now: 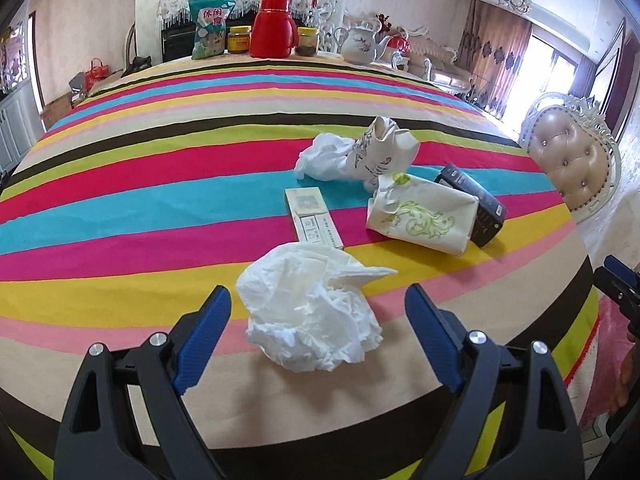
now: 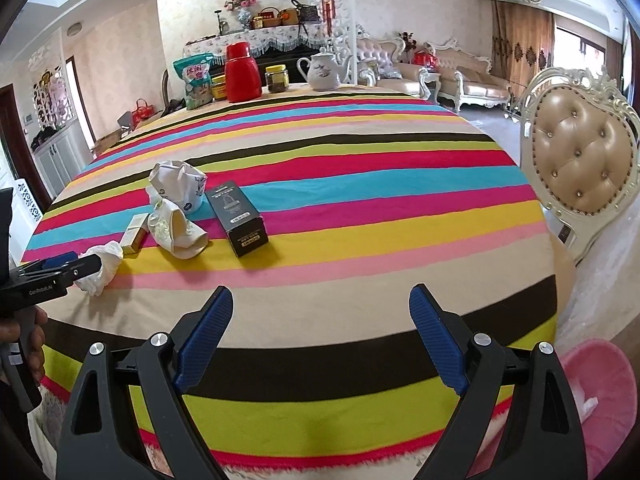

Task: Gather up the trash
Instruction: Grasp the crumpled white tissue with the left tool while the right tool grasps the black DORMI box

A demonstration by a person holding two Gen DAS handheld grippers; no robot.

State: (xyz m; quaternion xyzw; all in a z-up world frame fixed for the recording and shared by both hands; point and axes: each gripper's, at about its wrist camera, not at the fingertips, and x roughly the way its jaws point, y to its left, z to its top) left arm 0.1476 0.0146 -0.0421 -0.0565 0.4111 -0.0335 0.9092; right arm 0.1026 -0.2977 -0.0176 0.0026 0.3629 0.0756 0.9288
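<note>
left hand-held gripper (image 1: 318,326) spread wide around the crumpled tissue (image 1: 310,310) — right hand-held gripper (image 2: 320,332) released, hovering.

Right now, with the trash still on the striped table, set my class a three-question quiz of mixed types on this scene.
1. True or false: the left tongs are shut on the crumpled tissue.
2. Multiple choice: what lies beside the black box? A) a crushed paper cup B) a spoon C) a banana
3. Fill in: the bin below the table edge is ____ in colour.

Key: 1 false, they are open with the tissue between the fingers; 2 A; 3 pink.
</note>
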